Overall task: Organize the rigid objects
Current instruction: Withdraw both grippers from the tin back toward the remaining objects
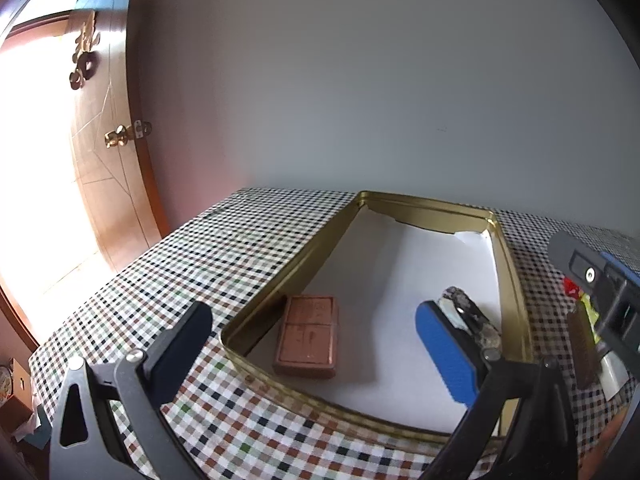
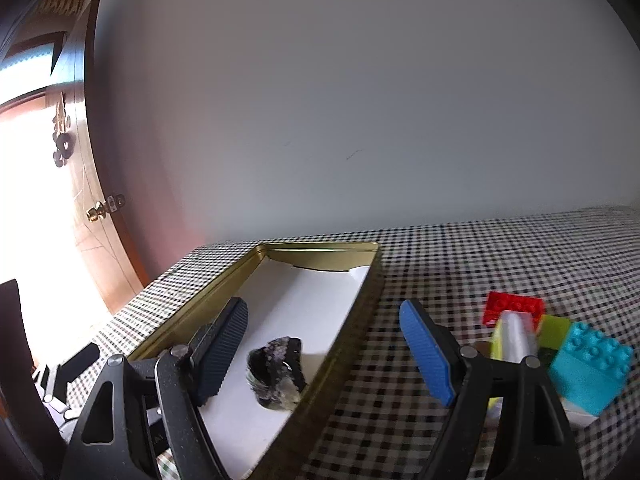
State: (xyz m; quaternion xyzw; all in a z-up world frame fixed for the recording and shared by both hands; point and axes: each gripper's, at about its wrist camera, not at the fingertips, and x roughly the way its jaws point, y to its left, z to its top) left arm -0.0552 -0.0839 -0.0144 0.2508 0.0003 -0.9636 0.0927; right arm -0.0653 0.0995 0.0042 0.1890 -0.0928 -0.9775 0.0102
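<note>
Checked cloth covers the table; your gold tin (image 1: 516, 280) holds a brown block (image 1: 308, 336) and dark rock (image 2: 276, 372). Both tongs gape empty. Swing your right tongs (image 2: 324, 356) toward three o'clock for the bricks (image 2: 588, 368), squaring them first.

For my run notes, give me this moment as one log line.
left gripper: open, empty | right gripper: open, empty | gold tin: brown block, dark rock | toy bricks: outside on checked cloth
</note>
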